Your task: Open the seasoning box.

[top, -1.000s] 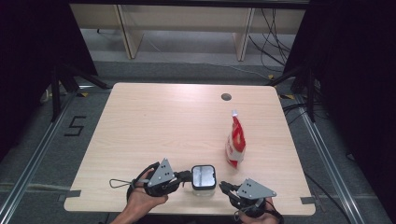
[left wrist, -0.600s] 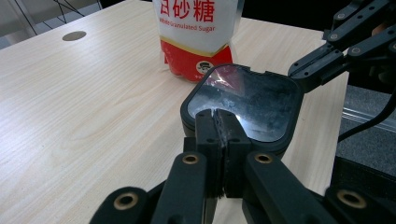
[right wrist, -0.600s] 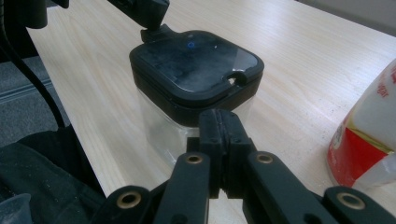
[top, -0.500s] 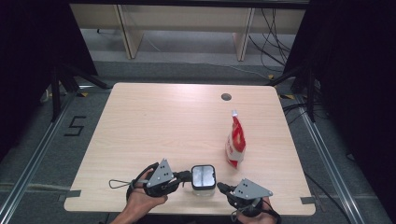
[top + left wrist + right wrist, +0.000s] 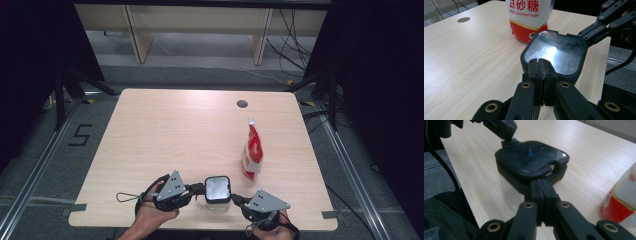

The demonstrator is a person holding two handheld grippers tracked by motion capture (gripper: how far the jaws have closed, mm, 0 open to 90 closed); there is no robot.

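Note:
A clear square container with a black lid stands near the table's front edge. My left gripper meets it from the left, its jaws shut on a small tab at the lid's rim. In the left gripper view the tips pinch that edge. From the right comes my right gripper, shut on the tab at the lid's near corner; its tips press together there. A red and white sugar bag stands upright behind the container, to the right.
The pale wooden table has a round cable hole near its far edge. The sugar bag stands a short way beyond the container. The table's front edge runs just under both hands. Dark floor and shelf legs lie past the table.

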